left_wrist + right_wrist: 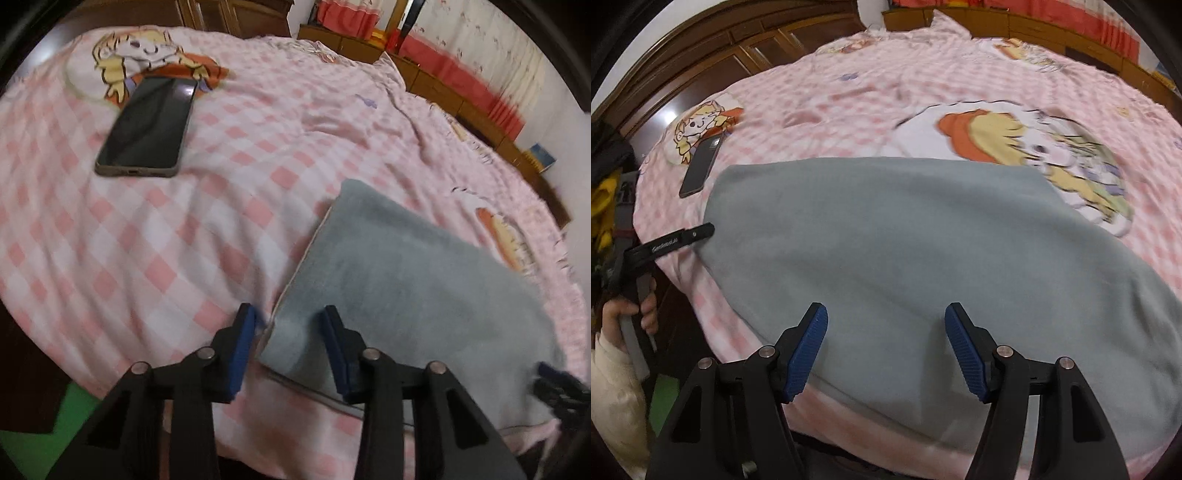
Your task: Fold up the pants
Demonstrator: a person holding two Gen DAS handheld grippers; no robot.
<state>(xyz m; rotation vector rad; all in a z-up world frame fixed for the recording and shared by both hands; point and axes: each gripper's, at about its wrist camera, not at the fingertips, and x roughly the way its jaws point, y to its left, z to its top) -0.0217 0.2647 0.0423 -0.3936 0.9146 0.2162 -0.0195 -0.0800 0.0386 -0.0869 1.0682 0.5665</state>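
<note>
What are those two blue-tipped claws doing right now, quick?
Left gripper: open, holding nothing, at a corner of the folded grey fleece pants.
Right gripper: open, holding nothing, over the pants.

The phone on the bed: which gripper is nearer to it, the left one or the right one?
Left. The left gripper is open at the left edge of the grey pants, on the same side as the phone. The right gripper is open over the pants' middle, farther away.

Your pants [886, 258] lie on the bed [923, 85] at its near edge. The phone [700, 168] lies on the bed, far left of them.
</note>
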